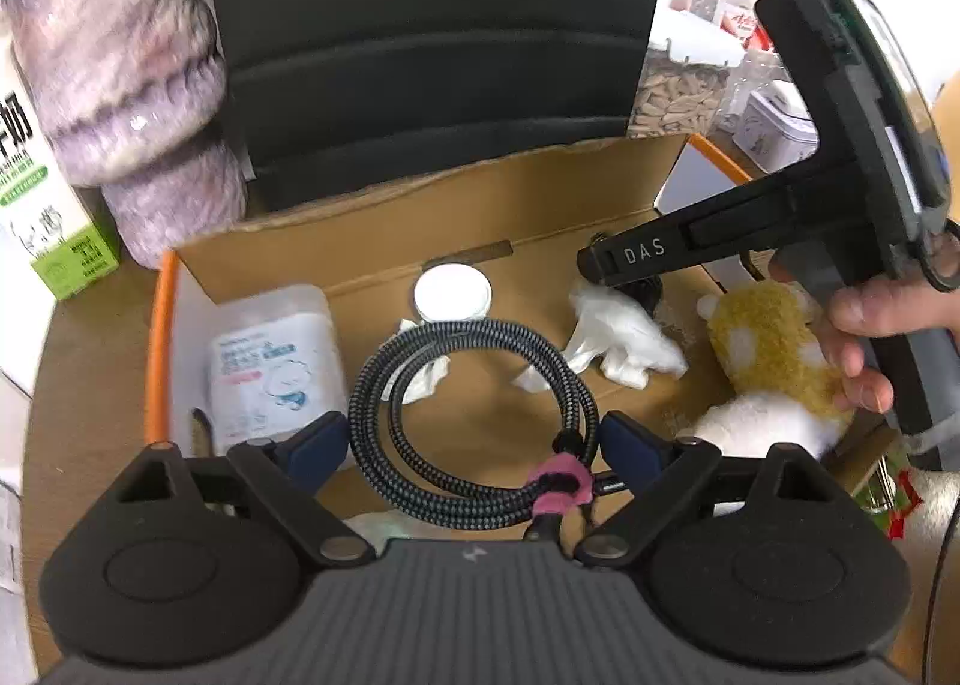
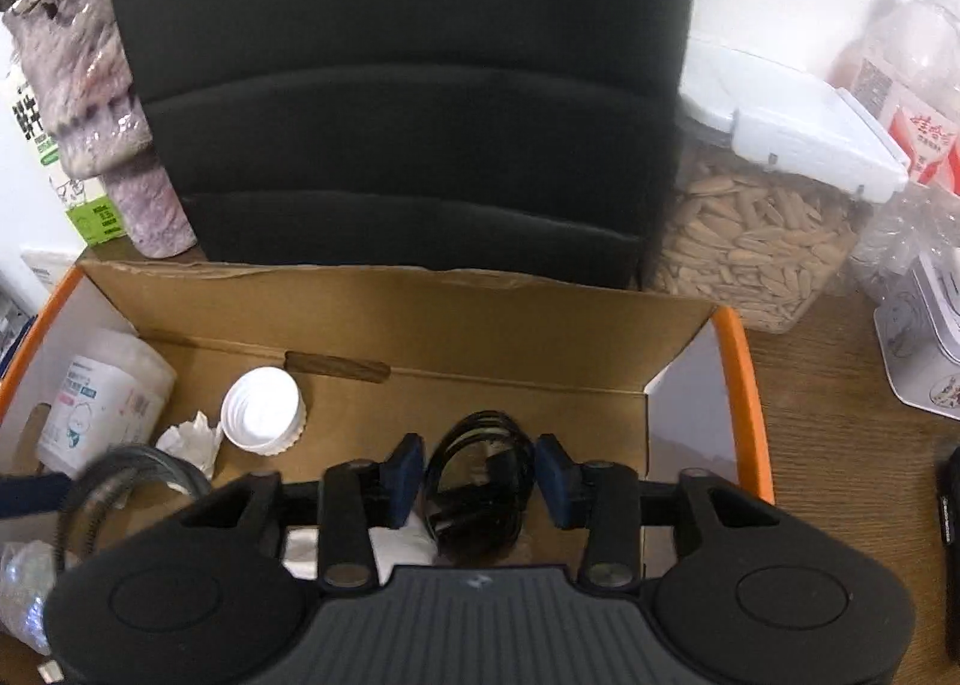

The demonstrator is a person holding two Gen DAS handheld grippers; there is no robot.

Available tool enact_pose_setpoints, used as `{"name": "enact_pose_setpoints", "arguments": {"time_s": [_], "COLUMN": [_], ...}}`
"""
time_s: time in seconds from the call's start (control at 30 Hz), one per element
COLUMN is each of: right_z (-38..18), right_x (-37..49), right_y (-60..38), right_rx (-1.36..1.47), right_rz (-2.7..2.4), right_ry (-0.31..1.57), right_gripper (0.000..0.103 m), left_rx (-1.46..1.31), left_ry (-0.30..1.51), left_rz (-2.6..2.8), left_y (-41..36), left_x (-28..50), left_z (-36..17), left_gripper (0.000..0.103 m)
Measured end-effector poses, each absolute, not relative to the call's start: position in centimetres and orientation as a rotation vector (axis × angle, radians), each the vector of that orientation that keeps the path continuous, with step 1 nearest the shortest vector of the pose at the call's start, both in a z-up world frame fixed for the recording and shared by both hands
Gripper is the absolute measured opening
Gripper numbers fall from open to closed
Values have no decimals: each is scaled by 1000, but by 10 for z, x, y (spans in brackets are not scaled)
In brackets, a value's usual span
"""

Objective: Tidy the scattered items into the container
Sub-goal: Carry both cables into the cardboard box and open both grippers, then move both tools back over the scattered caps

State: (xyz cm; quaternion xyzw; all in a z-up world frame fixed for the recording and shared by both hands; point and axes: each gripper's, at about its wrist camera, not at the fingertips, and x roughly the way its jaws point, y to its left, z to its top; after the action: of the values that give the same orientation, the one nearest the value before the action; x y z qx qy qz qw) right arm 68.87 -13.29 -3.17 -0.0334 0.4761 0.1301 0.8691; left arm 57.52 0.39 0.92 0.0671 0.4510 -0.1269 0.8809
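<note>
Handling both cables calls for care: each is light, limp and springy, so a coil can slump or unwind if pinched on one strand. The braided cable sits between the wide-open left gripper pads, over the box; grip it at the pink tie. The black cable lies between the part-open right gripper pads, untouched.
</note>
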Motion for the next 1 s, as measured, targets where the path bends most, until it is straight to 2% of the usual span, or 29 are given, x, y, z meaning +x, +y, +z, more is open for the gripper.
{"name": "enact_pose_setpoints", "arguments": {"time_s": [0.17,0.4,0.57,0.73,0.87,1.0], "right_z": [-12,37,80,109,120,114], "right_x": [676,631,592,546,500,433], "right_y": [-137,-148,-170,-191,-211,-220], "right_rx": [-44,-76,-108,-137,-131,-171], "right_rz": [270,270,254,237,232,322], "right_ry": [970,911,863,820,798,736], "right_gripper": [55,57,69,74,78,83], "left_rx": [58,36,43,13,-58,-27], "left_ry": [955,919,865,817,803,761], "left_rz": [-237,-212,-178,-67,38,63], "left_y": [15,11,17,37,60,67], "left_x": [572,541,500,459,422,361], "left_z": [26,71,112,138,142,118], "left_gripper": [92,93,102,103,103,103]}}
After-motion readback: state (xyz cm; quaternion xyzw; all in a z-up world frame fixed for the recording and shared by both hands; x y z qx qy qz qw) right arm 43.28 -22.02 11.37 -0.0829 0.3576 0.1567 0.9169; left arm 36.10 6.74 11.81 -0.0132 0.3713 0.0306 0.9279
